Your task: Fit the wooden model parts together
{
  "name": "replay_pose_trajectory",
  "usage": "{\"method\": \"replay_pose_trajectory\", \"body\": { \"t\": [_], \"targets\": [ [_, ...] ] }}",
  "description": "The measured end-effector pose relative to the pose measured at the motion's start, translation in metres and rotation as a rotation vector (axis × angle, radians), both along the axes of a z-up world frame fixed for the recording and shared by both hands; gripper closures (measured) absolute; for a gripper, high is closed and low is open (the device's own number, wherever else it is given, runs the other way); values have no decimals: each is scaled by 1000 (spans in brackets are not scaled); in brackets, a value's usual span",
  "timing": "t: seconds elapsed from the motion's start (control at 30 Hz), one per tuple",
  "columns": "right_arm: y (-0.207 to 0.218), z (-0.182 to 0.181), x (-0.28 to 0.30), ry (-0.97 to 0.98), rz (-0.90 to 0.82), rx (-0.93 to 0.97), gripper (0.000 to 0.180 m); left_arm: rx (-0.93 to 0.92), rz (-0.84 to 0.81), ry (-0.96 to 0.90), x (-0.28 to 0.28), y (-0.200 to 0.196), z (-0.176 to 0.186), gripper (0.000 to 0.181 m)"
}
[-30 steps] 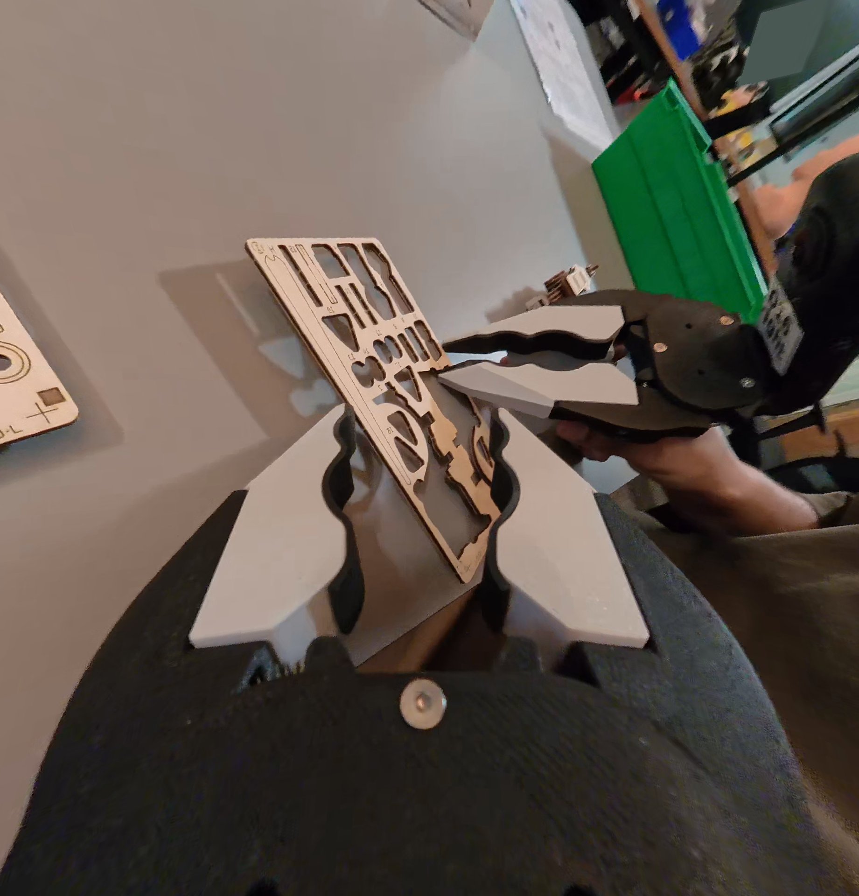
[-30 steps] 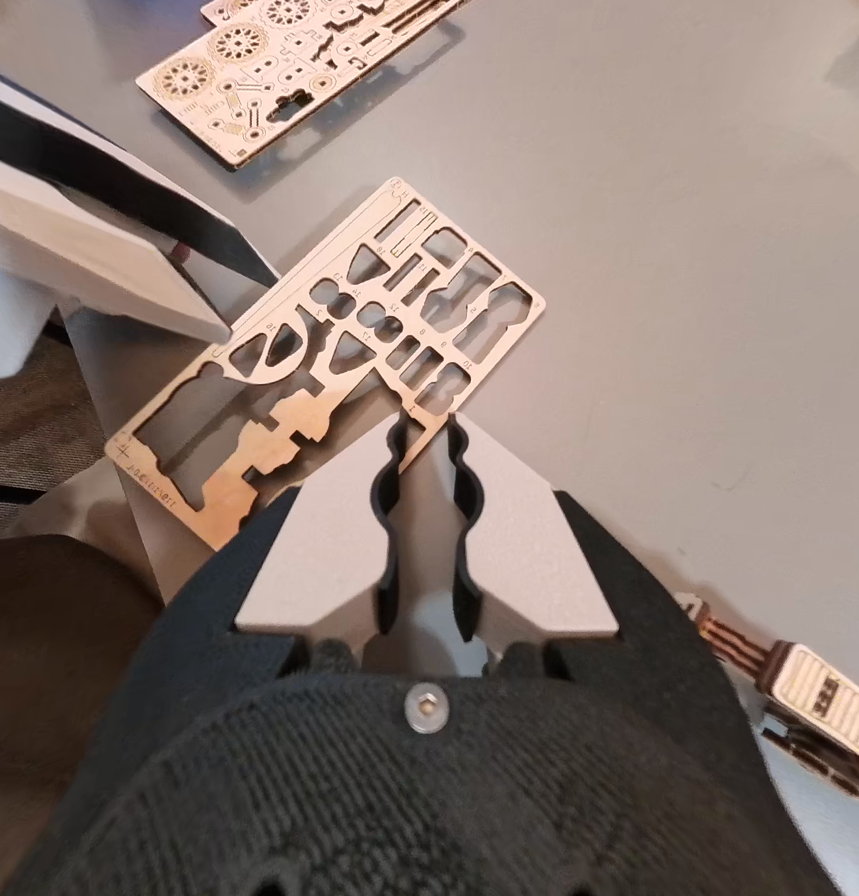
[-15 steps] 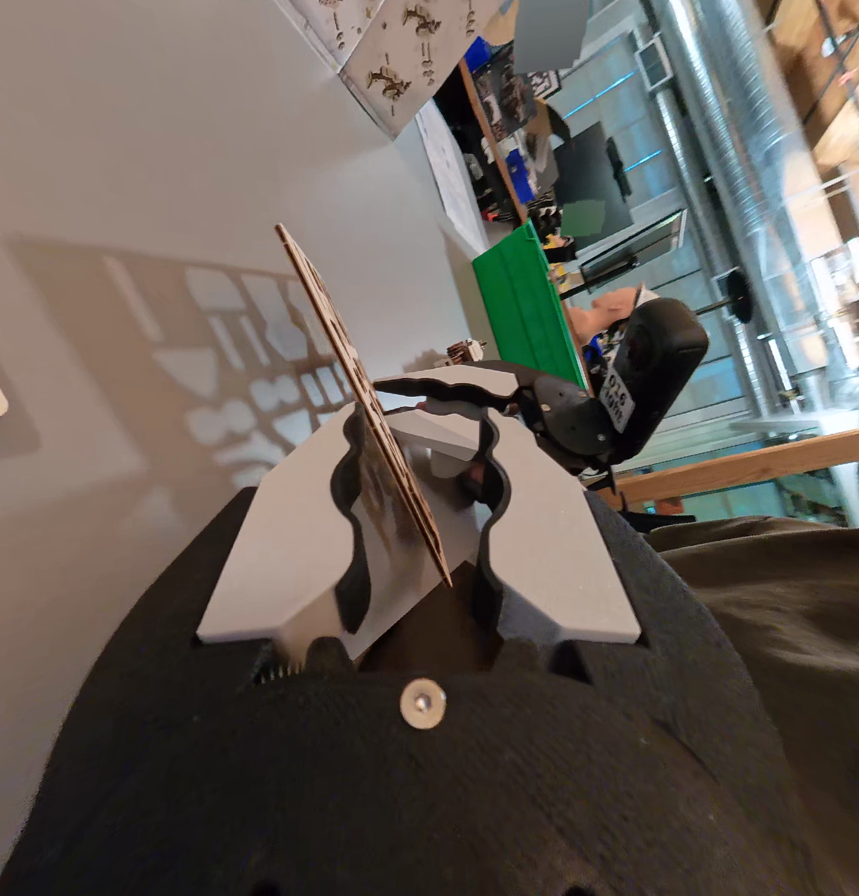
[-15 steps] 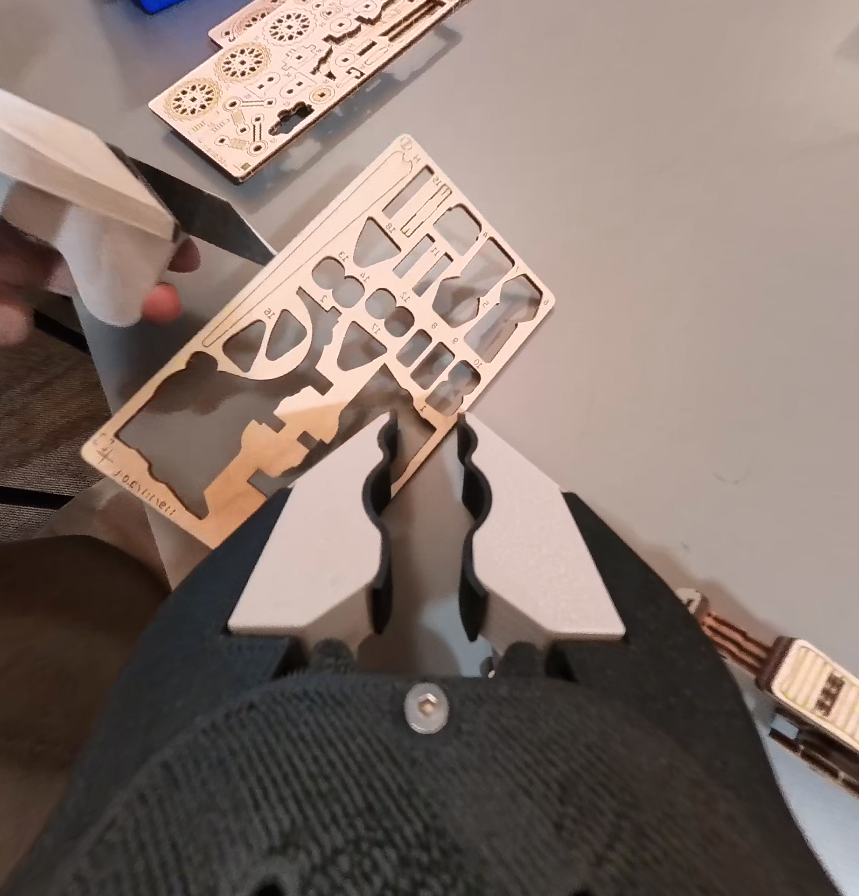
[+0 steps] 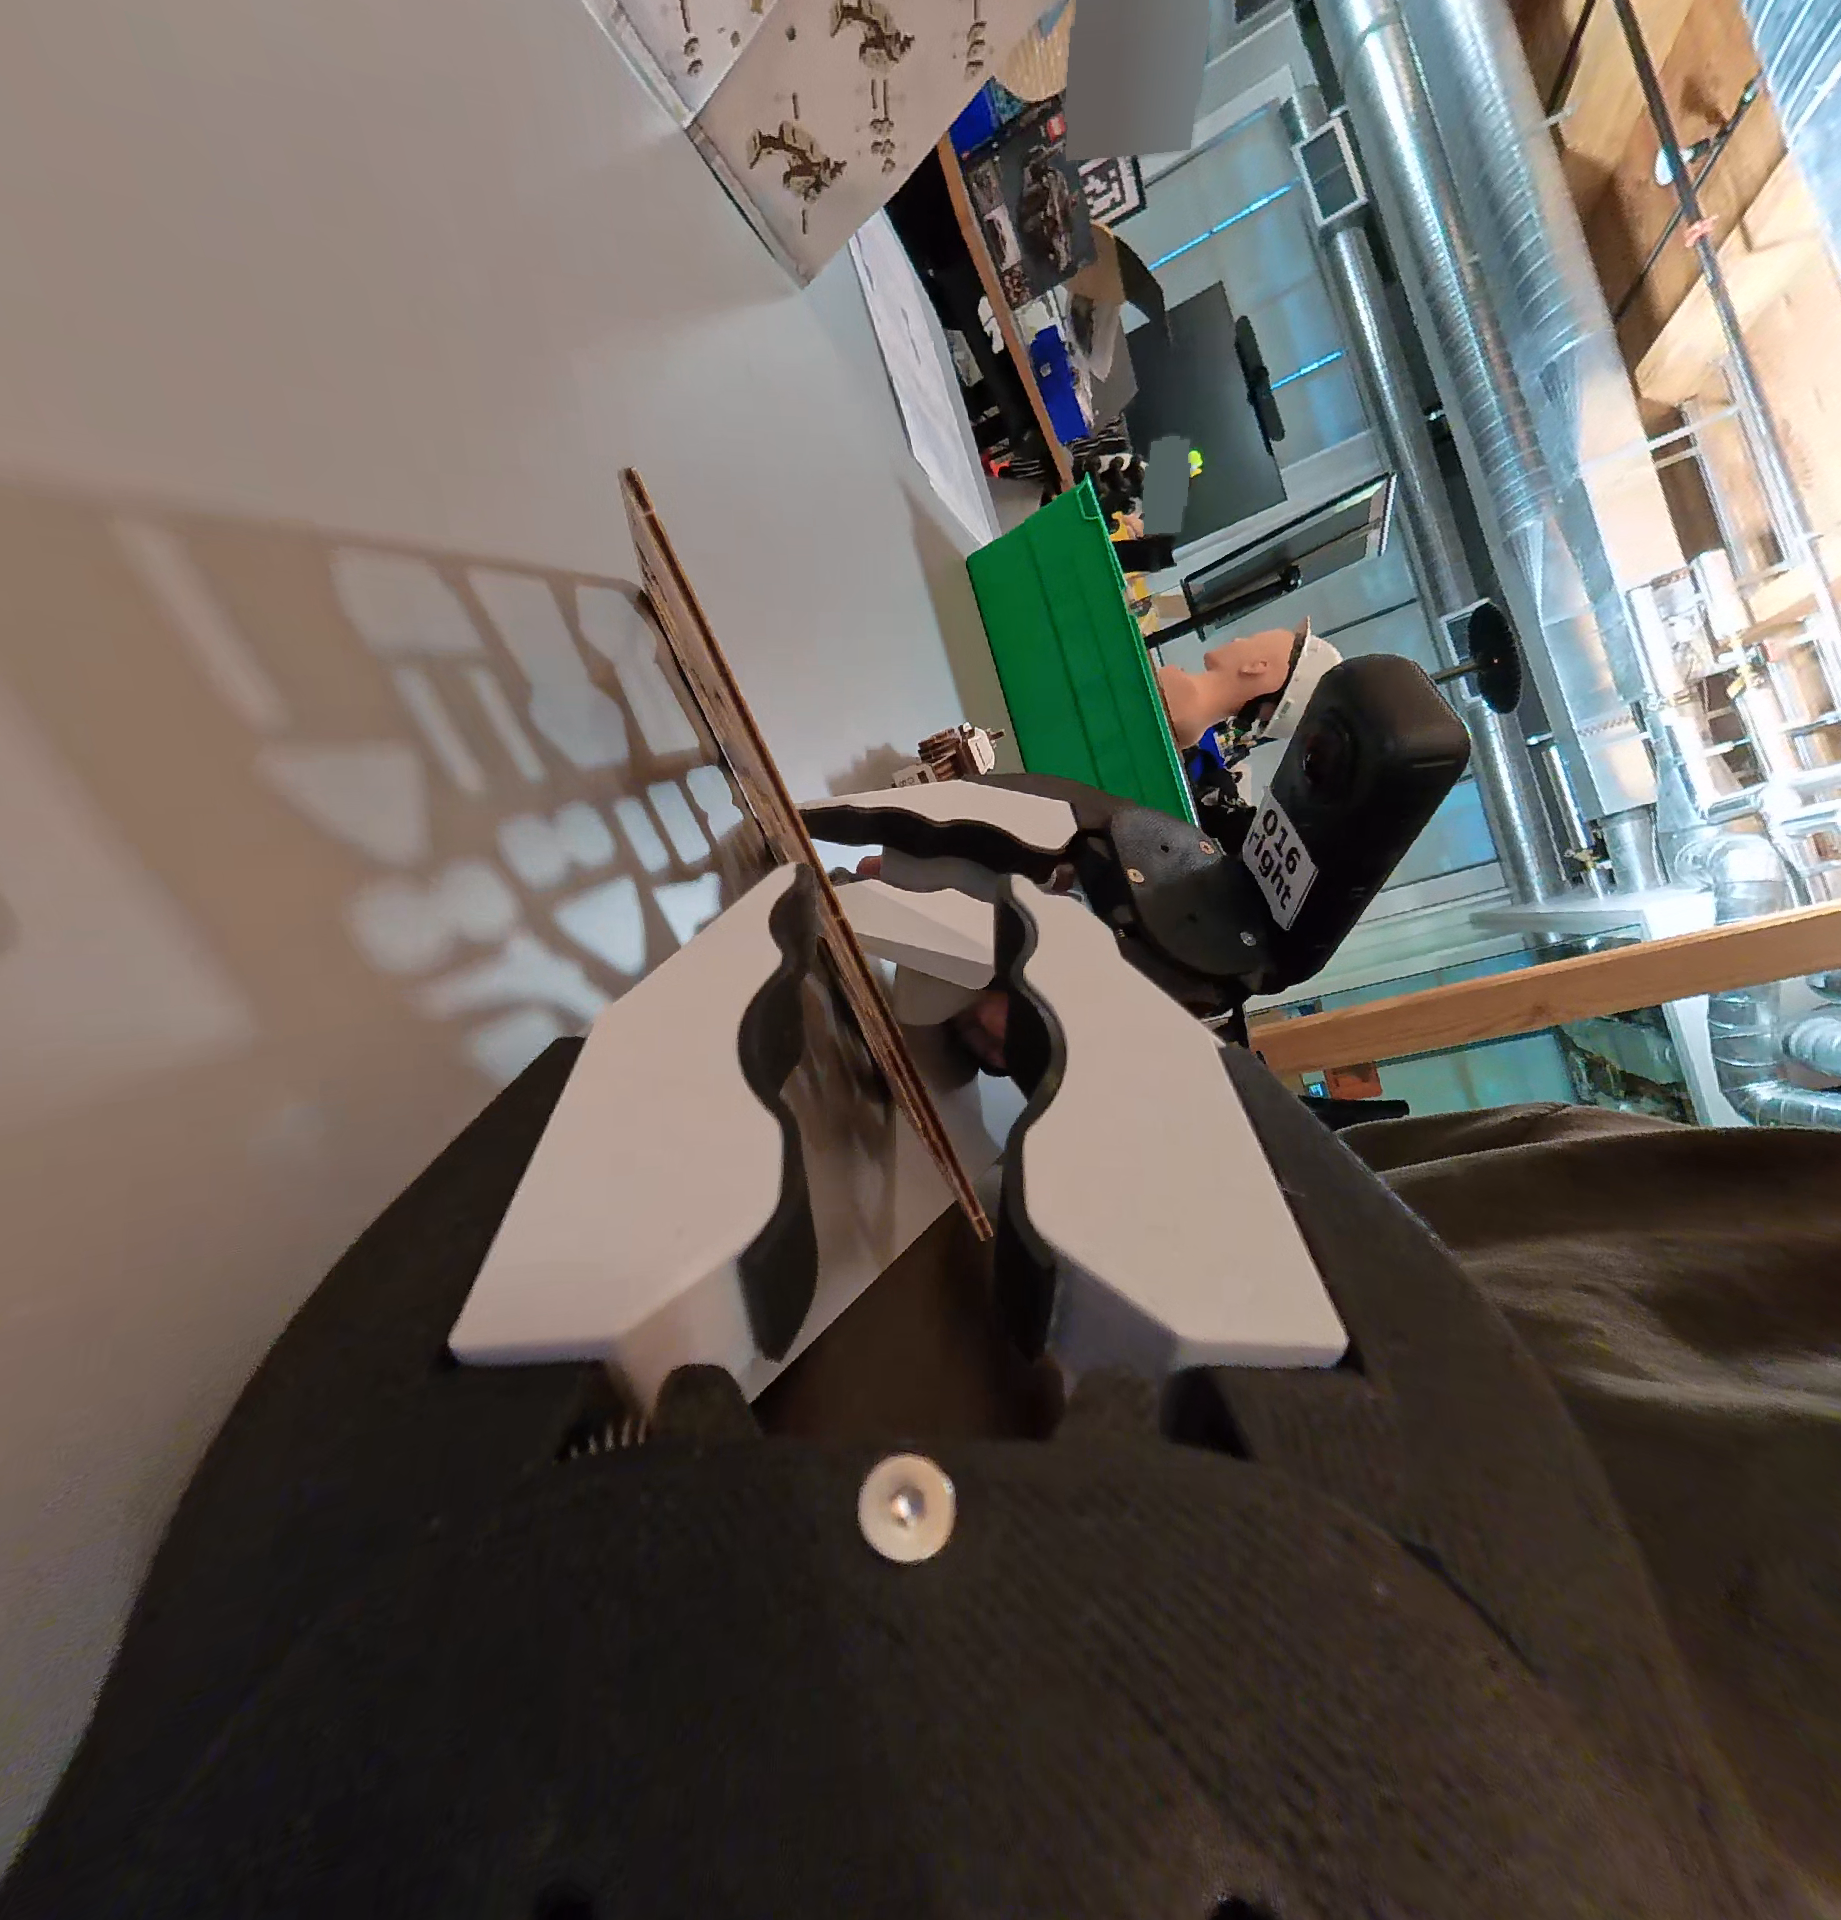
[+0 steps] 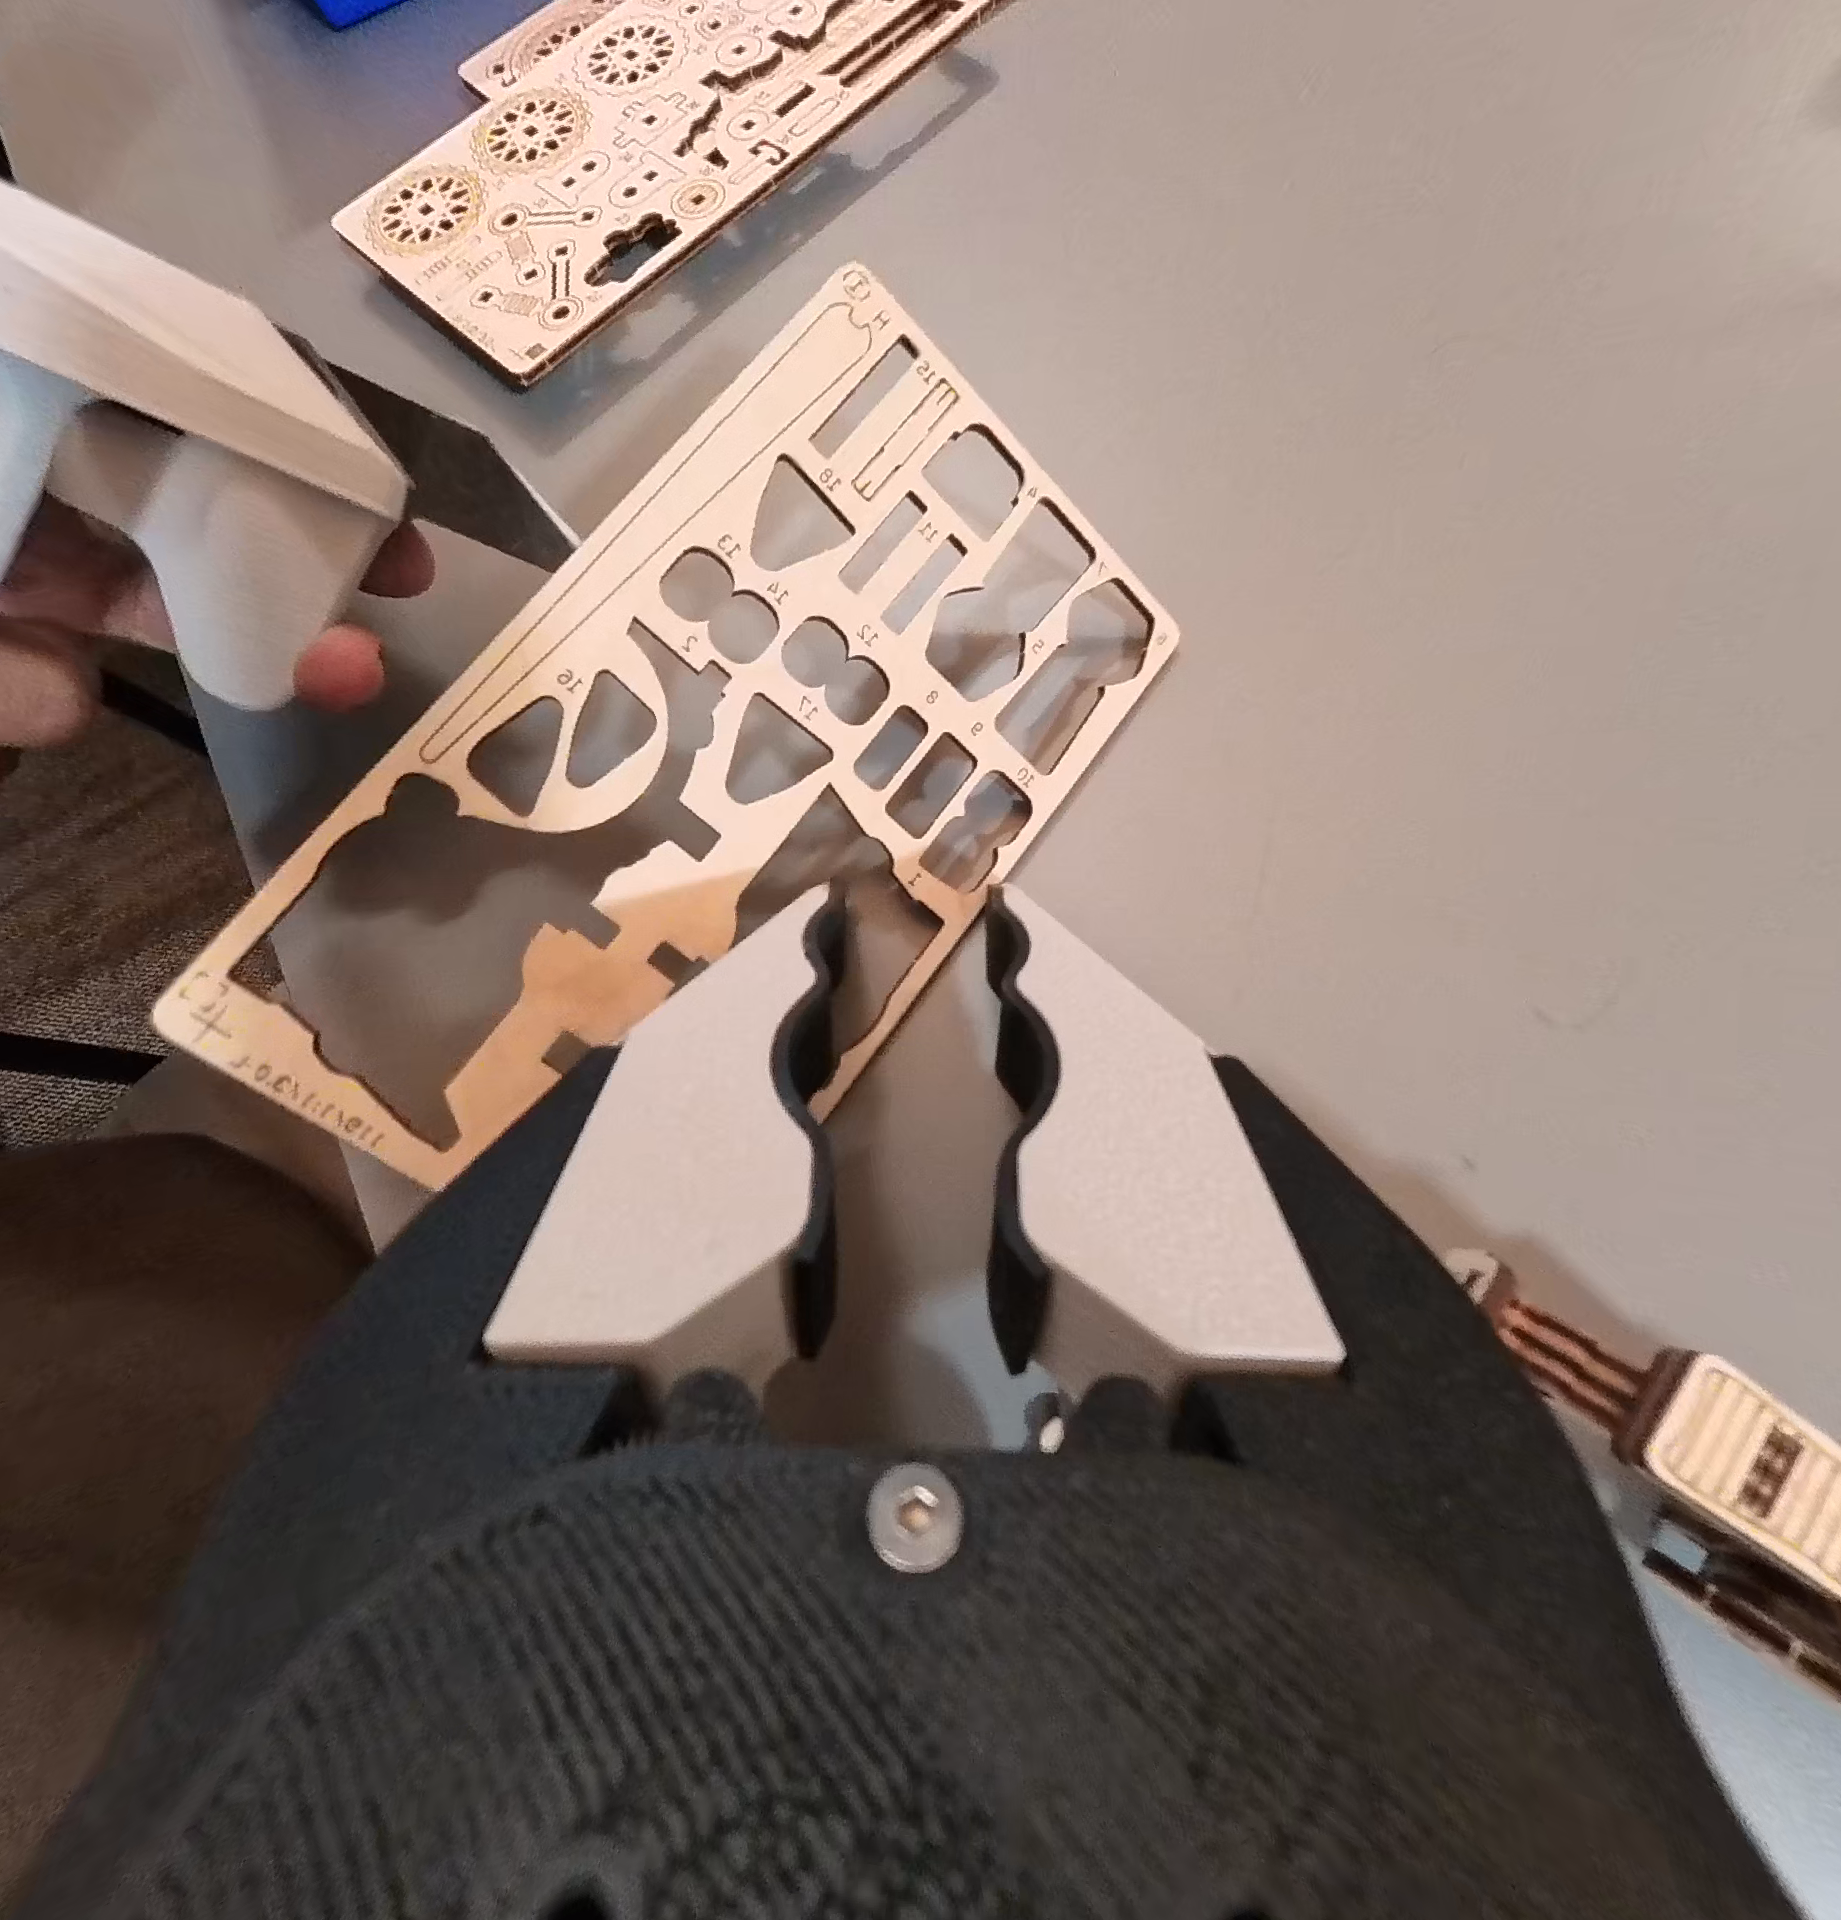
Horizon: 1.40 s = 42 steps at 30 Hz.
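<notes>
A thin wooden parts sheet (image 6: 583, 977) with many empty cut-outs is held up off the grey table (image 6: 1415, 520). My right gripper (image 6: 914, 899) points at its face near a corner. The sheet's border strip lies between its pads, one tip at a cut-out and the other at the outer edge, so it appears shut on that strip. In the left wrist view the sheet (image 5: 718, 675) shows edge-on, slanting across the gap of my left gripper (image 5: 900, 888). That gripper's fingers are apart, and the sheet touches only the left pad's tip. The right gripper (image 5: 833, 878) meets the sheet from the right.
A second wooden sheet with gear parts (image 6: 604, 177) lies farther back on the table. A part-built wooden model (image 6: 1726, 1455) sits at the right. A green bin (image 5: 1072, 675) and a printed sheet (image 5: 791, 125) lie beyond. The table edge and the person's lap are at the left. The grippers' ends are close to 8 cm from one another.
My left gripper has rolled around the sheet, which now shows edge-on between its fingers, and those fingers have narrowed. The right gripper's fingers widened slightly a second ago. The sheet has barely moved since.
</notes>
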State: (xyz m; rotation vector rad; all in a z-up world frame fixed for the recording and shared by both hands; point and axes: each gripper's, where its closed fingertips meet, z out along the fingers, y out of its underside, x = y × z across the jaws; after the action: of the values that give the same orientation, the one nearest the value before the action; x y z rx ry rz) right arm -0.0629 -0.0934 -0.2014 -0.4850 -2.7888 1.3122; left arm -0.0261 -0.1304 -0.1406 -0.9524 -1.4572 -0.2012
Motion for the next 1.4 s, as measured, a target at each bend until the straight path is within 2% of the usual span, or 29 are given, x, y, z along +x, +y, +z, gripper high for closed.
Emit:
{"method": "replay_pose_trajectory", "body": {
  "t": [0.97, 1.17, 1.4],
  "targets": [
    [2, 1, 0, -25, 1, -14, 153, 10, -22, -8, 1, 3, -4, 156],
    [2, 2, -1, -35, 1, -24, 153, 42, -78, 8, 5, 11, 0, 167],
    [2, 2, 0, -43, 6, -25, 155, 60, -97, 18, 6, 14, 1, 171]
  ]
}}
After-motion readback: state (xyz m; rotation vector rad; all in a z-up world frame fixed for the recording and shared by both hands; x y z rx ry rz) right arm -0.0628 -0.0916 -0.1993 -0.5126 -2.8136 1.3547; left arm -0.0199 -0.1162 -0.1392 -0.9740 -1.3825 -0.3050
